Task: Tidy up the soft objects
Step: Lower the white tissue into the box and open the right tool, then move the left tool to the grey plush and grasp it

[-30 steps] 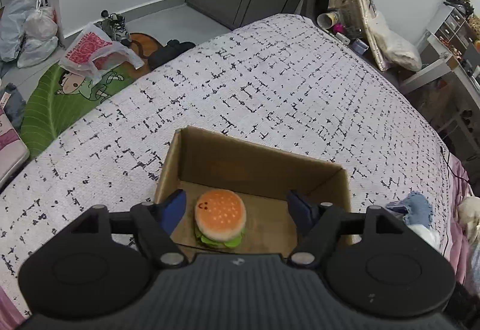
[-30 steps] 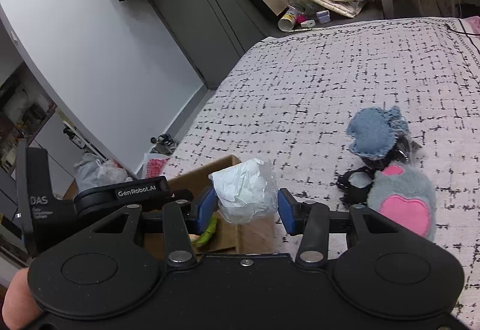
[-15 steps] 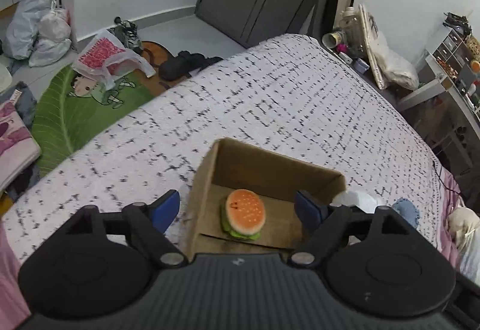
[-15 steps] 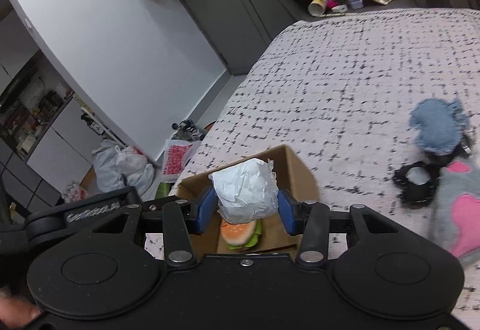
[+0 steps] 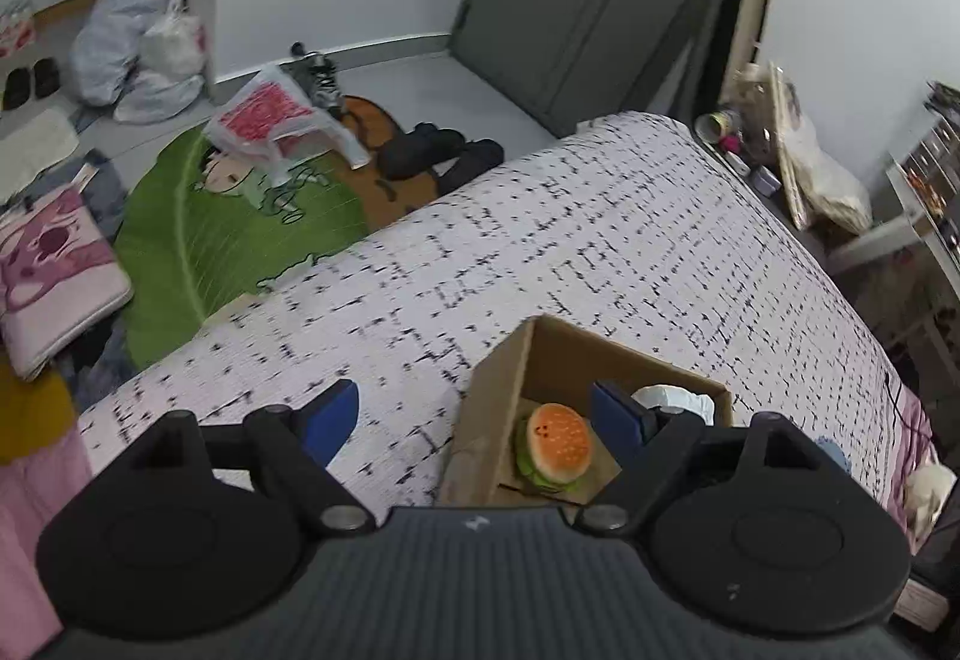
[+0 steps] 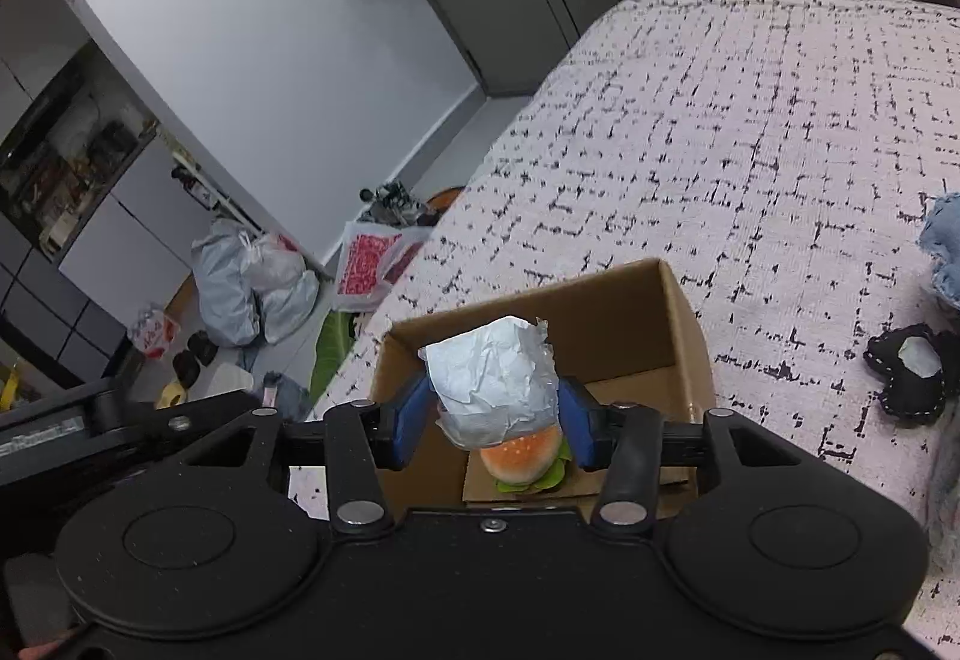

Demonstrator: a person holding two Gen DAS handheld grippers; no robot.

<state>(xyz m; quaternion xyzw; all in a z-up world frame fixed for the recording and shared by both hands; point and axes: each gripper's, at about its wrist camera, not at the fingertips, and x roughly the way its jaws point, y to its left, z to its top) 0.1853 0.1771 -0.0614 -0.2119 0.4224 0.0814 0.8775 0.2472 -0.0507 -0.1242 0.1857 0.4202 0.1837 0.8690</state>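
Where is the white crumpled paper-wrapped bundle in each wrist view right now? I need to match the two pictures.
Left wrist view: the white crumpled paper-wrapped bundle peeks out low and right of centre, over the box's far right corner, behind the left gripper's right finger.
Right wrist view: the bundle sits low centre, between the right gripper's blue pads, above the box.
Shared landmark: the plush orange hamburger toy inside the open brown cardboard box.

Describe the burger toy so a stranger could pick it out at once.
Find the bed with the white, black-flecked cover; an open cardboard box sits on it. The burger toy lies on the box floor: a round orange bun with a smiley face and green lettuce, unlike the crumpled white bundle above it.
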